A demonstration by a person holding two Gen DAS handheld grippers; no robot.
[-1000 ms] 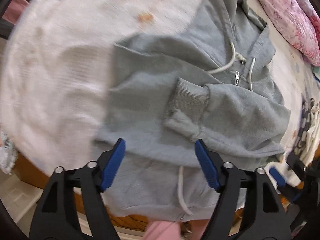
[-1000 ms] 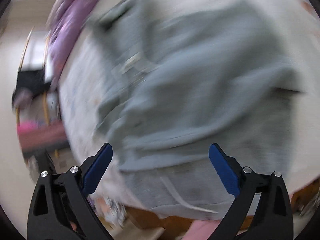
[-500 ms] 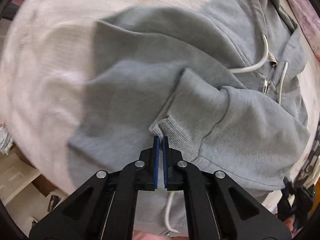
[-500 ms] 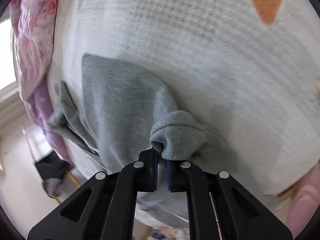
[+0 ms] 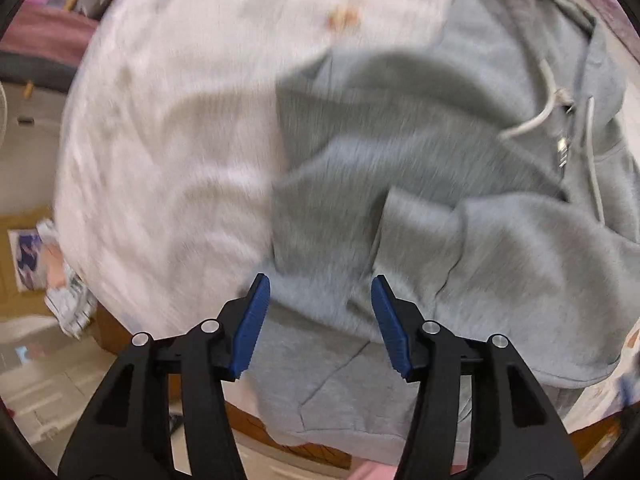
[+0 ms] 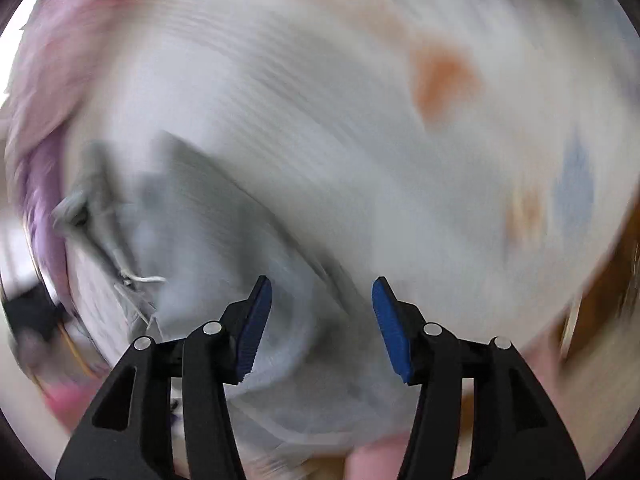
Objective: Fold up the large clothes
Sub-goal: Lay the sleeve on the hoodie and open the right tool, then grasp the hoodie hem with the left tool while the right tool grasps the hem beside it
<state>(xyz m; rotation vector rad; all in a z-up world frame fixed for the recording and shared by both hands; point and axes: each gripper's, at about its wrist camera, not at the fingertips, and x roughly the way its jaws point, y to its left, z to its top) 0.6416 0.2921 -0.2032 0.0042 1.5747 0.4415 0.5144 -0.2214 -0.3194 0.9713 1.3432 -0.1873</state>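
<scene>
Heavily smeared by motion in the right wrist view: only pale streaks of a white bedspread (image 6: pixel 360 128) with orange and blue blotches, a pink-purple quilt (image 6: pixel 44 92) cut off at 9 o'clock, and a grey blur at 7 o'clock. Sharper in the left wrist view, though still soft. Spread over the white bedspread (image 5: pixel 172 152) from centre to 3 o'clock: a grey hoodie (image 5: pixel 400 152), sleeves folded across its chest, one ribbed cuff (image 5: pixel 416 232) just past the blue pads, white drawstring (image 5: pixel 532 120) and zipper pull at 2 o'clock, hem hanging over the bed edge at 6 o'clock. Hood cropped at the top rim.

Left gripper (image 5: pixel 320 320): jaws apart, just opened, hovering above grey fabric, nothing pinched. Half a second before, shut at the cuff's edge.

Right gripper (image 6: pixel 322 322): jaws likewise apart and just opened, grey hoodie (image 6: pixel 224 248) blurred beneath and to the left, nothing clamped. Half a second before, closed at a bunched grey fold.
</scene>
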